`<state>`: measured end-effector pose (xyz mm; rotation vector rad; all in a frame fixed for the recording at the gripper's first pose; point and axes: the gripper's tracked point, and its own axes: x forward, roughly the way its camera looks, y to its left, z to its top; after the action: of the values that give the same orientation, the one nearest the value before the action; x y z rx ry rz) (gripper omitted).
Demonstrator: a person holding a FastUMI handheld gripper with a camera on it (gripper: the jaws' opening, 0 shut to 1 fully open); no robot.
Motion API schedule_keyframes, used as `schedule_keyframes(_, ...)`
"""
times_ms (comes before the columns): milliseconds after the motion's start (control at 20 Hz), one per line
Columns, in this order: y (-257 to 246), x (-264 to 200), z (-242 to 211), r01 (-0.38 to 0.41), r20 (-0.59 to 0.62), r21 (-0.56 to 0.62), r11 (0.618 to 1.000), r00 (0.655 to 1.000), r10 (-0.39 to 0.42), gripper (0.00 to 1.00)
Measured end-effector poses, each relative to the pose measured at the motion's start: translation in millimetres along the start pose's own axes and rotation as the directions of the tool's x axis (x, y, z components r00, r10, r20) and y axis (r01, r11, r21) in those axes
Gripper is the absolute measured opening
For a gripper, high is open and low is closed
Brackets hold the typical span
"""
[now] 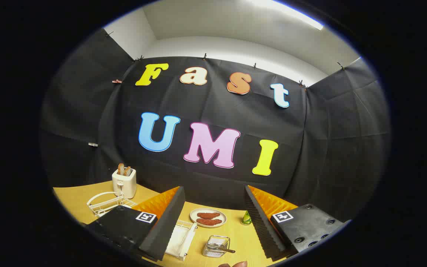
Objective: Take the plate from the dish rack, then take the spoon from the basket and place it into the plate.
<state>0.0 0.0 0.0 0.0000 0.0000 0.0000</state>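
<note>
Tabletop (76,198) of pale yellow wood grain runs along the foot of the booth's black cloth wall and carries everything else. The hand-held gripper (213,222) hangs above it with its two fingers spread wide apart and nothing between them, so it is released; each finger block bears a small square black-and-white marker, which is a pattern and not readable writing. Beyond the left finger lies a white wire rack (104,204) with a curved handle, and just behind it stands a white toaster (123,182) with two slices of toast sticking up from its slots. Partly hidden by the left finger is a white dish rack (182,241), a flat tray with a wire rim; whether it holds anything I cannot tell. Between the fingers and beyond them sits the plate (208,218), round and pale, flat on the tabletop well clear of the dish rack, with two brown pieces of food on it. Nearer, also between the fingers, is a small wire basket (216,246) with the spoon (221,247) lying in it, handle pointing out toward the right finger. Just beside the right finger stands a small green cone-shaped thing (246,218); any label on it is too small to read.
</note>
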Motion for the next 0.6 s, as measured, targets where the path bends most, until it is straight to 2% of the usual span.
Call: schedule_keyframes(600, 7.2, -9.5, 6.6, -0.01, 0.003, -0.008, 1.0, 1.0, 0.01, 0.97)
